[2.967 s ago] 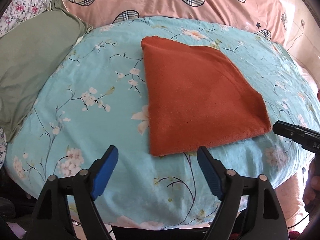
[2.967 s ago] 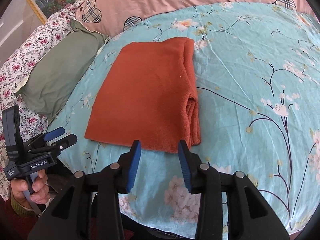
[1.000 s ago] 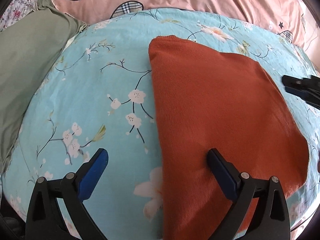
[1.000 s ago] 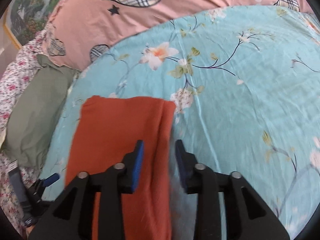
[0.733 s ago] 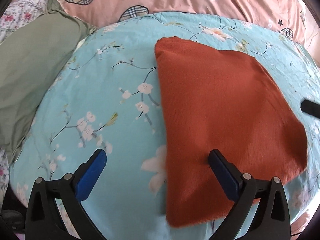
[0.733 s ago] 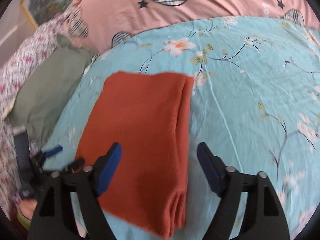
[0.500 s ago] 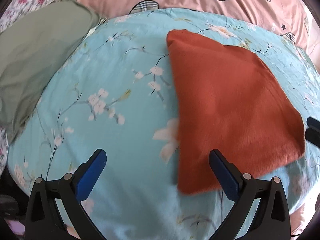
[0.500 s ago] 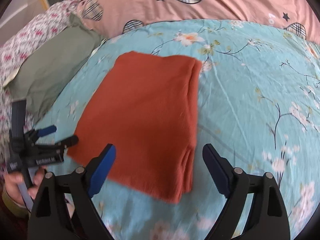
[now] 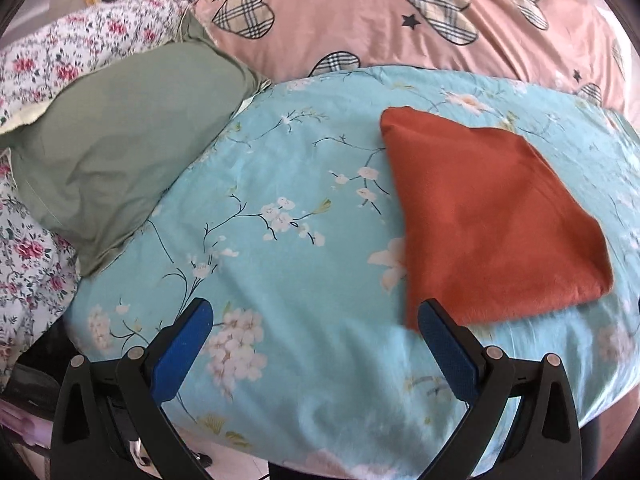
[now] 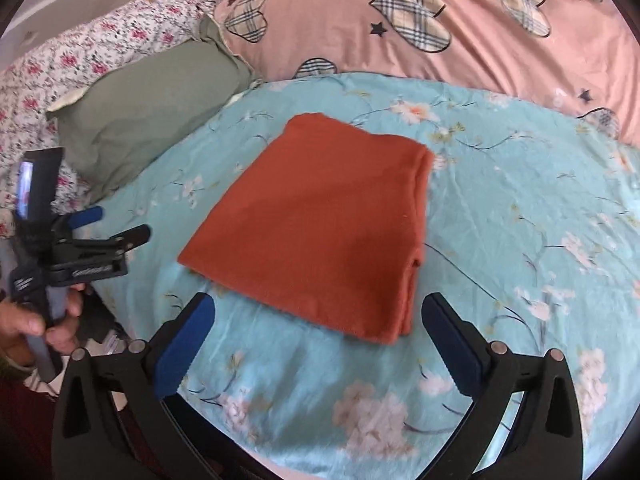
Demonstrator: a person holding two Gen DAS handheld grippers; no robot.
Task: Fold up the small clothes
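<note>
Currently: orange cloth (image 10: 320, 224) folded flat on bed (image 10: 520, 240), compact for stacking. Right gripper (image 10: 318, 344) jaws just opened wide, empty; left gripper (image 9: 316, 344) likewise wide, empty.

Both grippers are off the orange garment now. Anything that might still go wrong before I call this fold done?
The orange garment lies folded on the soft blue floral quilt, whose surface is rounded; the layered edge at its right could slump open. The right gripper, jaws just opened wide and empty, and the open left gripper hover near its front edge; either may snag it.
</note>
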